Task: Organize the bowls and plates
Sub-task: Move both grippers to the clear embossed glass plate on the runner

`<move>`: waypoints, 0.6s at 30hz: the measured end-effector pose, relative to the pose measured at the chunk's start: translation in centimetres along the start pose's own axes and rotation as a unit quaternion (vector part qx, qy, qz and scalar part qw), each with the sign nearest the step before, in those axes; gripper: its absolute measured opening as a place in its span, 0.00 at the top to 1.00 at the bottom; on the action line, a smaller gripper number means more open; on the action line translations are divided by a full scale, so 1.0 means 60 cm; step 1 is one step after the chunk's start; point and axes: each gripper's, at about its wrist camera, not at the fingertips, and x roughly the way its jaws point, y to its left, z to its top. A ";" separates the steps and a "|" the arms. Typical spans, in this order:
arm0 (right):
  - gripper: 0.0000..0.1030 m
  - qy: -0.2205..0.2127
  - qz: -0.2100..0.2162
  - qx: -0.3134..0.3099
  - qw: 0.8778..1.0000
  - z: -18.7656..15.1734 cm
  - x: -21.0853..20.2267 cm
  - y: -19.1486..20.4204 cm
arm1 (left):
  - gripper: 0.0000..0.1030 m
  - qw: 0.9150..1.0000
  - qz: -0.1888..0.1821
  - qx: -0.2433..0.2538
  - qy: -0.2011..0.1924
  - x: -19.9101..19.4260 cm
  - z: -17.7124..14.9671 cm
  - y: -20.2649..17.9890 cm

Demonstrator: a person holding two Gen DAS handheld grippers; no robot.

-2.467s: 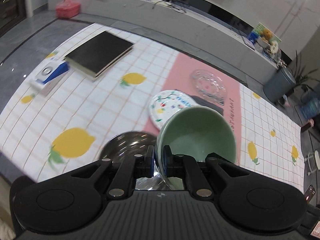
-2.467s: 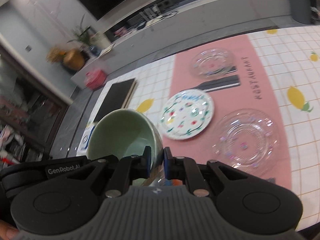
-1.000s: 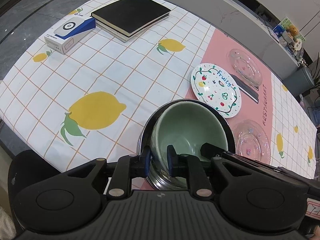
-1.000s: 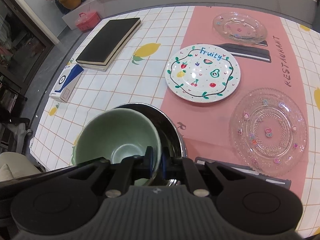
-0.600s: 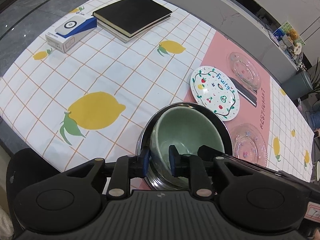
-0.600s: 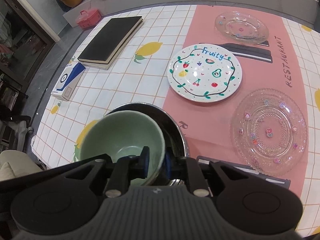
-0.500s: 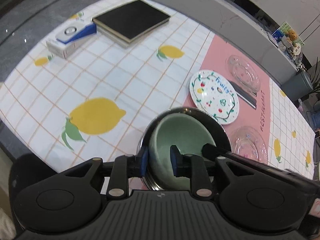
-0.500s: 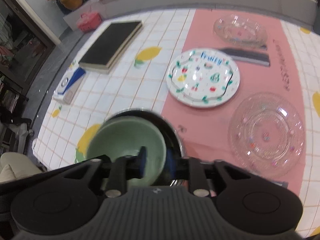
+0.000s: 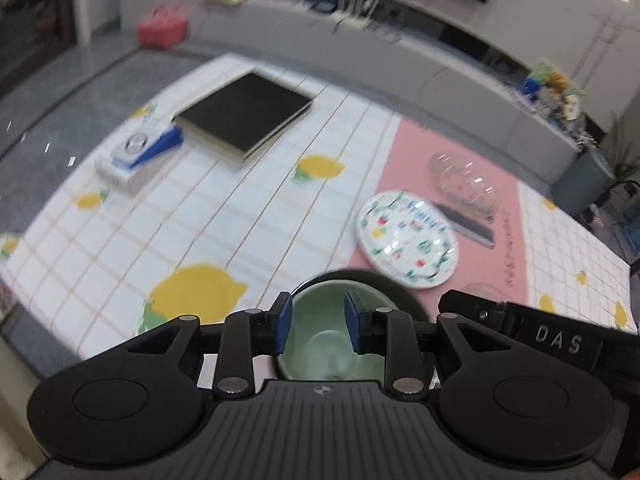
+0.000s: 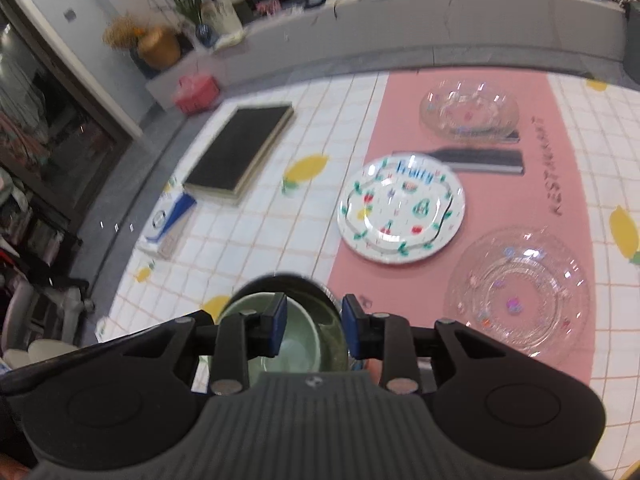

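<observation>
Both grippers have let go since a second ago: then each pinched the rim of the green bowl, now both stand parted and have drawn up and back. Both views are motion-blurred.

Left gripper [image 9: 318,322], bottom centre of its view: blue pads spread wide, nothing between them, hovering over the green bowl [image 9: 328,340]. Right gripper [image 10: 312,326], bottom centre of its view: jaws equally wide, empty, above the same bowl.

Green bowl sits nested inside the dark metal bowl [image 9: 394,286], whose rim shows around it. The pair stands at the near edge of the table, where the lemon-print cloth [image 9: 192,208] meets the pink runner [image 10: 540,168]. Nothing grips either bowl now.

Done, by my reading: bowls stacked, one inside the other.

Left, by my reading: the plates. All three lie separate on the pink runner.
- Fruit-print plate [image 10: 402,210], centre of the right view, just beyond the bowls.
- Clear glass plate [image 10: 520,296], lower right, near the fruit plate but apart from it.
- Second clear glass plate [image 10: 468,110], upper right, farthest back, partly over a dark printed bar on the runner.

Off-task clutter, left half of both views: black book [image 9: 246,116] and a blue-and-white box [image 9: 138,150], just beside each other, well apart from the dishes.

Roughly one step of the sorting finished; gathering the plates looks like the bulk remaining.
</observation>
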 end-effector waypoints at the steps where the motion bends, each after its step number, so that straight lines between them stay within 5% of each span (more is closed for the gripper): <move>1: 0.71 -0.014 0.001 0.002 1.000 0.000 -0.011 -0.006 | 0.69 1.000 -0.009 0.008 -0.011 -0.008 0.001 -0.007; 9: 0.70 -0.108 -0.006 0.033 0.994 -0.019 -0.077 -0.079 | 0.69 0.992 -0.102 0.042 -0.057 -0.035 -0.009 -0.069; 18: 0.69 -0.137 -0.032 0.085 0.986 -0.063 -0.102 -0.172 | 0.69 0.985 -0.161 0.063 -0.023 0.009 -0.052 -0.137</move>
